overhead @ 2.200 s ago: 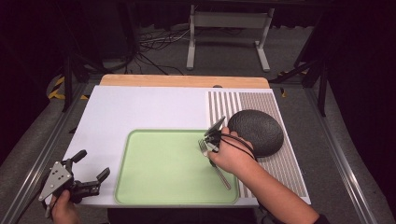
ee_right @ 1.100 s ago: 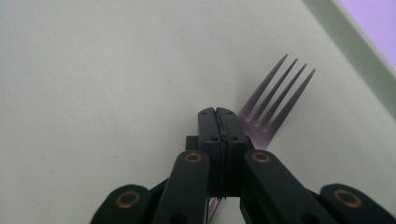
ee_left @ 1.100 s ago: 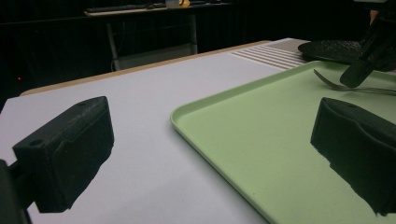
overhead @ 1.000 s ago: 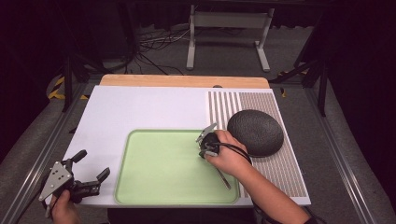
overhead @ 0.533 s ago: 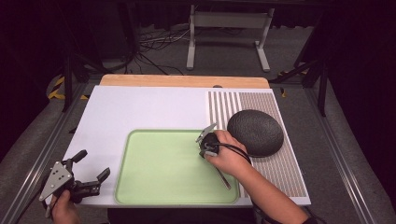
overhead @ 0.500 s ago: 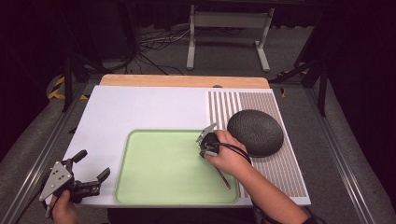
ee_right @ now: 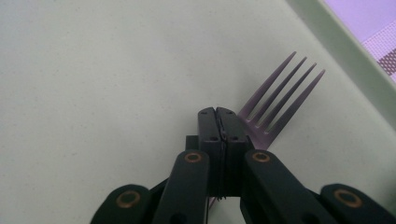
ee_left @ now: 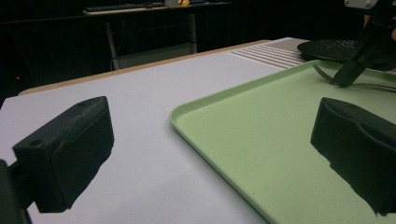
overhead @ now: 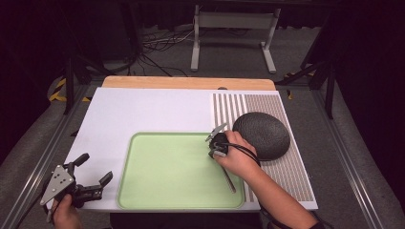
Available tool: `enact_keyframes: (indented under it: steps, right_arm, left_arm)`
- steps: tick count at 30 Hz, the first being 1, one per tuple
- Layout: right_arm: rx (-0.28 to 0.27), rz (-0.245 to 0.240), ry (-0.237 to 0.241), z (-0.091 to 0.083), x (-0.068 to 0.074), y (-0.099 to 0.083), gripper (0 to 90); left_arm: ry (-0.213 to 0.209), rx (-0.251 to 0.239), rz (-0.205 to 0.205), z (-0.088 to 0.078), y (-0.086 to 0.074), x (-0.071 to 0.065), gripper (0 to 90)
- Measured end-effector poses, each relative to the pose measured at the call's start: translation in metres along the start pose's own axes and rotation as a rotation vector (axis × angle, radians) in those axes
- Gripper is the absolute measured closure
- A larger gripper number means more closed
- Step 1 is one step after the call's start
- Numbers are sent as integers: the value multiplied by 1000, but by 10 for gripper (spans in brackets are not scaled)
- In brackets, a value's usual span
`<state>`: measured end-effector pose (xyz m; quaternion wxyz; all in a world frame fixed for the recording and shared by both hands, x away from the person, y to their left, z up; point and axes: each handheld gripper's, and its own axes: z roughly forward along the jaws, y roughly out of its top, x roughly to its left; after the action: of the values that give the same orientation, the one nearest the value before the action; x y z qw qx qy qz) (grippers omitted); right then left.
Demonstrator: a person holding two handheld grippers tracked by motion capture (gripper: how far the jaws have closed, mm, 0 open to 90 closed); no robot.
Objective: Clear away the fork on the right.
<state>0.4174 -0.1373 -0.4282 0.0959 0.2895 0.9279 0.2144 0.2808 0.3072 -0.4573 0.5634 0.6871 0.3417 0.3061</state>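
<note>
Here the fork [overhead: 228, 177] lies on the green tray [overhead: 162, 167], near the tray's right edge. Its long axis runs at a slant in the high view: the handle end is toward the person and a little to the right, and the tines point away from the person and a little to the left, toward the middle of the table. In the right gripper view the four tines [ee_right: 280, 100] spread out just past the closed jaws and lie flat on the tray floor, close to the tray's rim.

The right gripper [overhead: 217, 145] has its jaws pressed together on the fork, at the neck just behind the tines. It points down onto the tray, and the hand [overhead: 236, 160] covers most of the handle. The dark round mat [overhead: 261, 134] lies just beside this hand, on the striped cloth [overhead: 282, 167].

The left gripper [overhead: 93, 179] rests at the near left corner of the white board [overhead: 143, 109], with its jaws wide apart and nothing between them. In the left gripper view both pads [ee_left: 70, 149] frame the tray's near corner.

Compared with about two seconds before, the right gripper and the fork are now a little nearer to the person and lower, so that the fork lies on the tray. In the last second almost nothing changes. The left gripper keeps the same place.
</note>
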Motion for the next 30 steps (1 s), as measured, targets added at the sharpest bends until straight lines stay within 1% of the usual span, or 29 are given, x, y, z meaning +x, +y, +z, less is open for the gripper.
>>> enact_keyframes:
  steps: [10, 18, 30]
  right_arm:
    - [-2, 44, -14, -3, -9, -6, 898]
    - [4, 69, -33, -5, -13, -10, 898]
    - [10, 109, -46, -9, -21, -17, 898]
  left_arm:
    - [-1, 0, 0, 0, 0, 0, 1]
    - [-3, 1, 0, 1, 0, 0, 1]
    - [-2, 3, -2, 1, 0, 0, 0]
